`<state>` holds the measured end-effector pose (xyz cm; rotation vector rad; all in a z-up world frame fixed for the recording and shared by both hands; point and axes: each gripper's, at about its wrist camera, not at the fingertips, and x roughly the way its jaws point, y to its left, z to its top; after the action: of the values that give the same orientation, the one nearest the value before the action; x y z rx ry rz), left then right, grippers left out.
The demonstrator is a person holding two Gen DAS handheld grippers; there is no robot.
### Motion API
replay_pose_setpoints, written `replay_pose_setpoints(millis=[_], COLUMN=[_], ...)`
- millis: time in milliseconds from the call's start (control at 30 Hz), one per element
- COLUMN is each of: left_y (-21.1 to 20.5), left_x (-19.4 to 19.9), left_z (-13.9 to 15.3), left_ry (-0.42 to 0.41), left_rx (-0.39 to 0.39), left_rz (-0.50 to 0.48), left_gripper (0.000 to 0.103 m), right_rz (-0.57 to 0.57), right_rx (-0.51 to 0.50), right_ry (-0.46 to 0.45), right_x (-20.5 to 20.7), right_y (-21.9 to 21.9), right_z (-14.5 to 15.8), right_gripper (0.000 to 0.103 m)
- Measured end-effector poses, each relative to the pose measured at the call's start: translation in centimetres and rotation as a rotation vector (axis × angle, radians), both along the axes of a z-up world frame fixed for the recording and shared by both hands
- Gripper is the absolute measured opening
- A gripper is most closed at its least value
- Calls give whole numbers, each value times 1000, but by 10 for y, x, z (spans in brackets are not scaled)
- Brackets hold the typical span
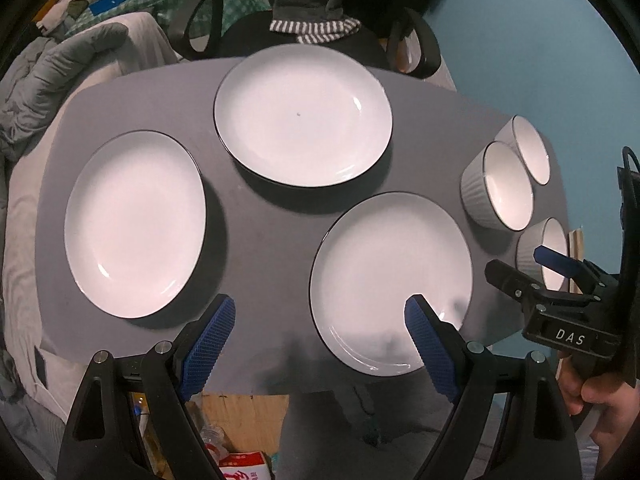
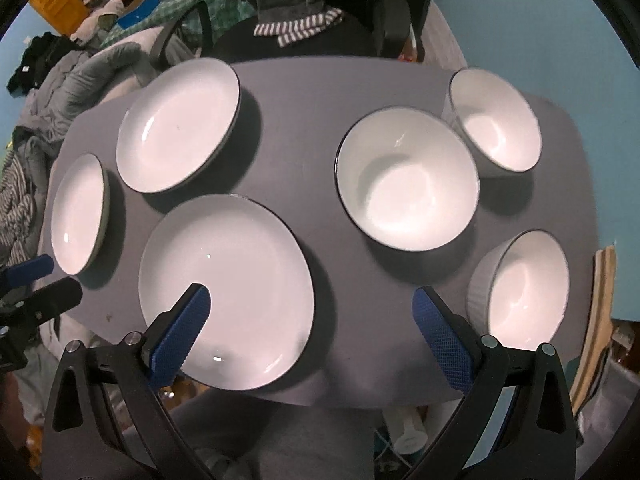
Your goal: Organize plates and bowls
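So we see three white plates and three white bowls on the grey surface (image 2: 312, 120), none stacked. The near plate (image 1: 390, 280) lies by the near edge. The far plate (image 1: 303, 114) sits by the far edge, and the left plate (image 1: 134, 222) lies by the left edge. The middle bowl (image 2: 406, 178) stands right of the plates. The far bowl (image 2: 496, 120) is by the far right corner, and the near bowl (image 2: 524, 286) by the near right corner. We hold the left tongs (image 1: 320, 340) wide open and empty over the near edge. Our right tongs (image 2: 312, 330) are wide open and empty too. Behind the surface is a chair (image 2: 304, 36) with a striped cloth (image 2: 298, 26).
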<state>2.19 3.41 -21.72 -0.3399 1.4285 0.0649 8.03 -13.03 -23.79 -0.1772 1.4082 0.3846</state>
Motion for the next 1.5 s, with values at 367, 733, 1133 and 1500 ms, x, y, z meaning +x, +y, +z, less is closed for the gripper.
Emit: replay_pose_setpoints(millis=[367,733,1133,1500], left_y=[4,22,31,42], left_x=[-1,7,12,11], left_z=[-40,-63,-80,-86], left_ry=[61,105,145,184], left_rx=[-28,-89,-127,-177], left_rz=[4,40,41,45], left_gripper=[88,85,47,22], right_rz=[28,28,56,50], right_rx=[-21,22,44,40], right_ry=[72,140,185,204], right_x=[-2,-2,-10,-4], right_y=[1,-10,-22,1], right_z=[-42,-59,-64,-74], right_gripper=[94,64,30,29])
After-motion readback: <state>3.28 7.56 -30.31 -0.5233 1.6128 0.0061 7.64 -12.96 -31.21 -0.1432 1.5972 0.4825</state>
